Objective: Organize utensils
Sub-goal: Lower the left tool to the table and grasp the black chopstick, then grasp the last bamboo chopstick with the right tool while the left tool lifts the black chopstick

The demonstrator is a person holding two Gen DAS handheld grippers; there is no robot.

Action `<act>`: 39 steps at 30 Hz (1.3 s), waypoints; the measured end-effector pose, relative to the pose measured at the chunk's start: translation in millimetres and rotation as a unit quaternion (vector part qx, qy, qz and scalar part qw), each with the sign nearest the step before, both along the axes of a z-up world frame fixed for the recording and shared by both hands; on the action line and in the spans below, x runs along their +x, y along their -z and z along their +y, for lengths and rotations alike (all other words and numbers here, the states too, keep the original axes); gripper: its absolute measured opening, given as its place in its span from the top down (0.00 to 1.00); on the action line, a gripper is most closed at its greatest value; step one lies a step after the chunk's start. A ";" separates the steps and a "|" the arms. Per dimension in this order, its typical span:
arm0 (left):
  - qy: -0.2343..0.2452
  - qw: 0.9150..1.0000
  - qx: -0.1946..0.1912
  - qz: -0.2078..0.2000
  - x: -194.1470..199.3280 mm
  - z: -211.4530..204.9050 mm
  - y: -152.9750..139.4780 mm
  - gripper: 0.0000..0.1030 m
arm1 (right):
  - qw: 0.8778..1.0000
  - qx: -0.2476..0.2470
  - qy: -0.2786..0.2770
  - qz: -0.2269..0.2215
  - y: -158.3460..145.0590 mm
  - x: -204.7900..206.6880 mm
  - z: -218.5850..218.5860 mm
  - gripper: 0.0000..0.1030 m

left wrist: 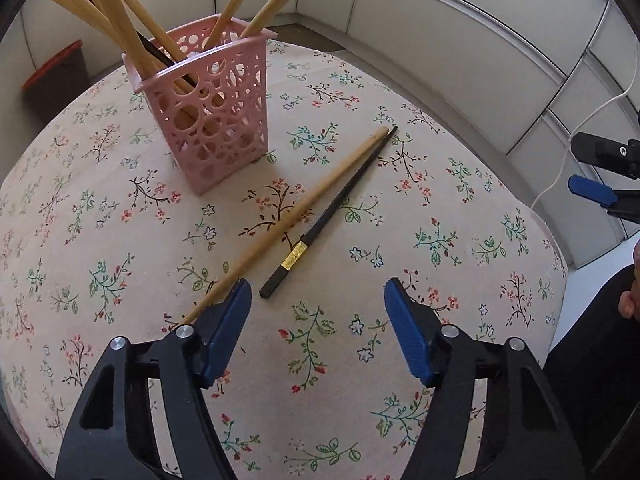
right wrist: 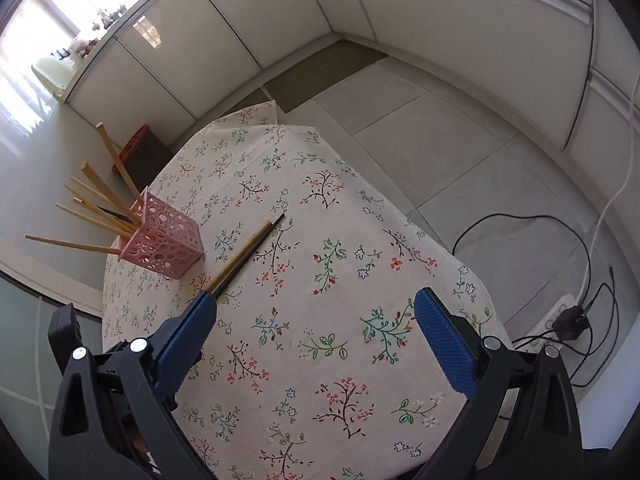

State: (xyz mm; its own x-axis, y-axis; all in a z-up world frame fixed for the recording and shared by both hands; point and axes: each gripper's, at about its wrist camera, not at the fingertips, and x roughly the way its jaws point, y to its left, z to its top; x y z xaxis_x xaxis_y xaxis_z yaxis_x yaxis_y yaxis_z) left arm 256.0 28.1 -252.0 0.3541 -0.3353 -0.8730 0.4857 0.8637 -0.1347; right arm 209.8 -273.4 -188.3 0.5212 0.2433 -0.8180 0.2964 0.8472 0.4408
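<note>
On the floral-cloth table [left wrist: 460, 280], 2 chopsticks lie loose side by side, a wooden chopstick [left wrist: 296, 216] and a black chopstick [left wrist: 332, 216] with a gold band, just beside the pink holder [left wrist: 212, 120], which stands toward the table's far left edge with several sticks already in it. The step in hand looks like picking up the next stick. The left gripper [left wrist: 318, 300] hangs wide open and empty over their near ends, its left finger over the wooden one's end; it needs to lower and close. The right gripper [right wrist: 316, 308] is wide open too, holding nothing, nearer the right edge.
</note>
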 end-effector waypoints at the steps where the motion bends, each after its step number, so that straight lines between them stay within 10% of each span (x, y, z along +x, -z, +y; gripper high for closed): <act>1: 0.000 1.000 -0.001 0.003 2.4 -0.3 1.8 0.40 | 1.000 0.008 0.004 0.008 3.3 1.2 -2.4 0.07; 13: 0.023 0.998 0.055 -0.011 13.4 -18.0 19.6 0.64 | 1.000 -0.008 0.003 0.027 11.9 8.2 -2.4 0.07; 16: 0.054 0.995 0.077 -0.027 1.5 -28.2 18.9 0.89 | 0.999 -0.018 0.000 0.031 13.8 10.2 1.6 0.07; 23: 0.131 0.984 0.115 -0.045 -54.3 -24.8 4.2 0.94 | 0.999 -0.022 0.001 0.043 18.4 15.7 11.8 0.07; 31: 0.079 0.984 -0.035 -0.156 -124.3 45.3 -113.1 0.94 | 0.998 -0.010 -0.022 0.053 26.6 27.1 48.3 0.07; 39: -0.059 0.957 -0.137 -0.250 -142.5 129.3 -169.8 0.94 | 0.991 -0.061 -0.095 0.069 40.4 26.0 141.7 0.07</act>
State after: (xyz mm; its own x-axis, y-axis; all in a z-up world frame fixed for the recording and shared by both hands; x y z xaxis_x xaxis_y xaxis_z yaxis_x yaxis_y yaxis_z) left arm 113.5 157.4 -82.2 0.7540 -0.4597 -0.4693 0.4499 0.8819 -0.1410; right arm 235.9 -131.7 -228.6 0.3565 0.2211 -0.9078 0.1757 0.9384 0.2975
